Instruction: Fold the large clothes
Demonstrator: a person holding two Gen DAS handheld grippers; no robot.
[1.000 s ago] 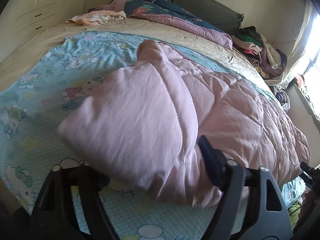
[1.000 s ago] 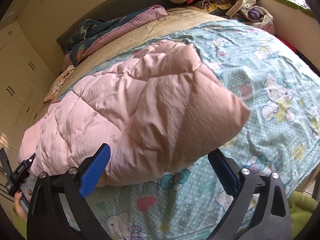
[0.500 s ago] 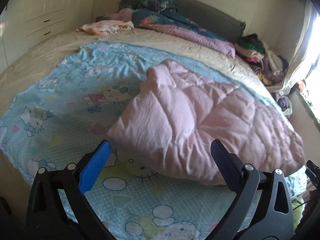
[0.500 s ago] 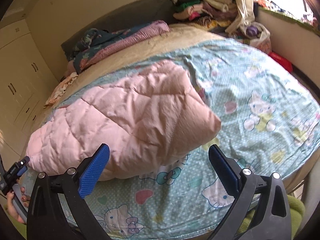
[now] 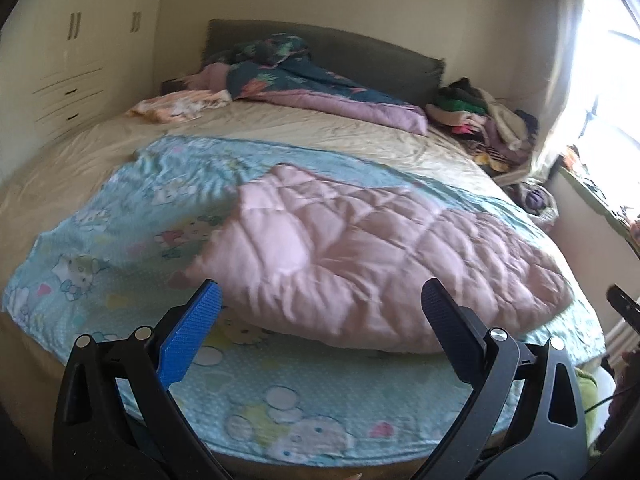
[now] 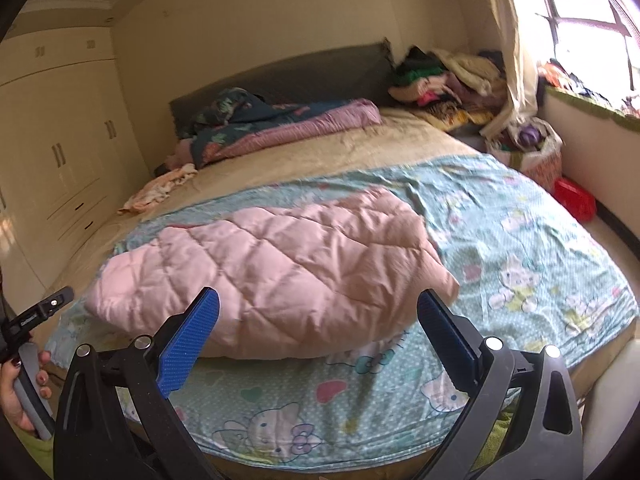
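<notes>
Bedroom bed (image 6: 320, 148) is carrying everything: a blue cartoon sheet (image 6: 520, 248) covering its near half, with the pink quilted garment (image 6: 280, 272) lying folded over on it near the foot edge, toward the left corner in the right wrist view. You're holding the left gripper (image 5: 320, 308) with jaws standing wide apart, nothing between them; they have just been opening. You're keeping the right gripper (image 6: 318, 312) spread apart and empty too. One fold is looking done; the bundle is still long and puffy, so further folds and flattening are probably remaining. Compared with a second ago, the garment is sitting farther off and lower in both views, and the left jaws are no longer around its edge.
</notes>
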